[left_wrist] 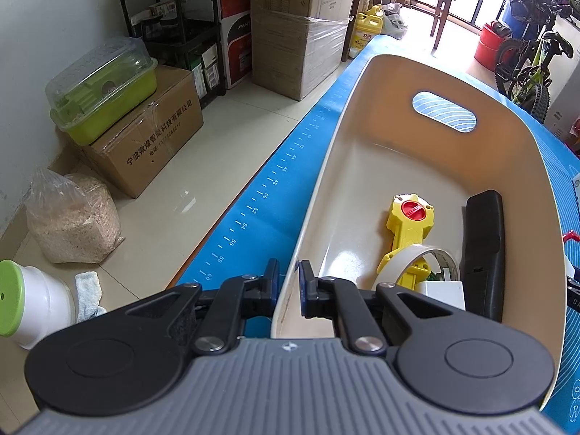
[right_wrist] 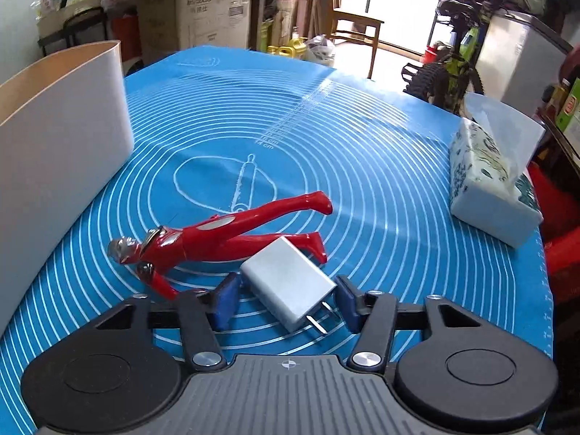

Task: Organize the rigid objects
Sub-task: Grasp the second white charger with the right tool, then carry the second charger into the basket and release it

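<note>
We've got the blue mat point(right_wrist: 362, 166) over the tabletop, white bin point(left_wrist: 362, 166) at its left edge. Our left gripper point(left_wrist: 290, 282) pinches the bin's near rim, jaws nearly closed. Right gripper point(right_wrist: 286, 302) sits wide open around the white charger point(right_wrist: 288, 282), beside the red figure point(right_wrist: 217, 235).

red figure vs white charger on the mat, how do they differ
The red figure is long, slim and glossy, lying stretched out with legs pointing away; the white charger is a compact matte block with two metal prongs facing the camera. The figure lies outside the right tongs, just beyond their tips, while the charger sits between the open fingers, not yet pinched. Both rest on the blue mat, outside the bin.
</note>
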Demonstrator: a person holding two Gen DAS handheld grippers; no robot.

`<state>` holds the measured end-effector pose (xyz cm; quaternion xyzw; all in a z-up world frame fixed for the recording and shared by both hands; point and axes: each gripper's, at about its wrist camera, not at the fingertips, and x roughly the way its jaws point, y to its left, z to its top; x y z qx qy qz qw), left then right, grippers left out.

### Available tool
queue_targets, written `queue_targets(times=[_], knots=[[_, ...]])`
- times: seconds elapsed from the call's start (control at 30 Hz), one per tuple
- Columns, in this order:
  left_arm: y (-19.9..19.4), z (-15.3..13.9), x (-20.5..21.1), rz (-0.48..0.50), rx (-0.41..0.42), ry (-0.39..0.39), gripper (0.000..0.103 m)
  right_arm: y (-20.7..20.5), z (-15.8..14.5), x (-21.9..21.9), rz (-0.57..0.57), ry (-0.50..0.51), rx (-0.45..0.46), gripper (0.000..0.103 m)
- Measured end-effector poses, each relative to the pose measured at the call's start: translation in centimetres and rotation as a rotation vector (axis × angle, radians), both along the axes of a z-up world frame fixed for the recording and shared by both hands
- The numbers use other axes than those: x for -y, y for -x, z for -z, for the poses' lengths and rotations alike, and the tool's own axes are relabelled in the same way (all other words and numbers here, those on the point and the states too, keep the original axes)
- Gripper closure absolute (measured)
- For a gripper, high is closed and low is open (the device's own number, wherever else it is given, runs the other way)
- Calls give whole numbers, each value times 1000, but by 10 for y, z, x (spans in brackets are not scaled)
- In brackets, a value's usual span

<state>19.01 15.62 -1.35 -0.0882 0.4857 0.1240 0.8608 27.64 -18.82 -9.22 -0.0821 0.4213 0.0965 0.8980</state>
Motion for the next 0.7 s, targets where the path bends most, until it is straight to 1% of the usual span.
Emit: queue_targets(times=[0.1, 0.2, 0.3, 0.37, 0.5, 0.7], knots=[[0, 0, 0, -2, 1, 2, 90, 6, 0, -2, 11, 10, 19, 56], [0, 0, 0, -1, 0, 2, 90, 13, -2, 0, 27, 4, 38, 59], [0, 0, 0, -1, 0, 5, 90, 18, -3, 3, 37, -16, 40, 59], [0, 0, 0, -2, 0, 8, 90, 22, -5, 2, 24, -12, 48, 59], [0, 1, 0, -2, 0, 8, 90, 27, -11, 1, 25, -17, 90, 59], [0, 1, 0, -2, 0, 8, 90, 37, -30, 1, 39, -37, 147, 59]])
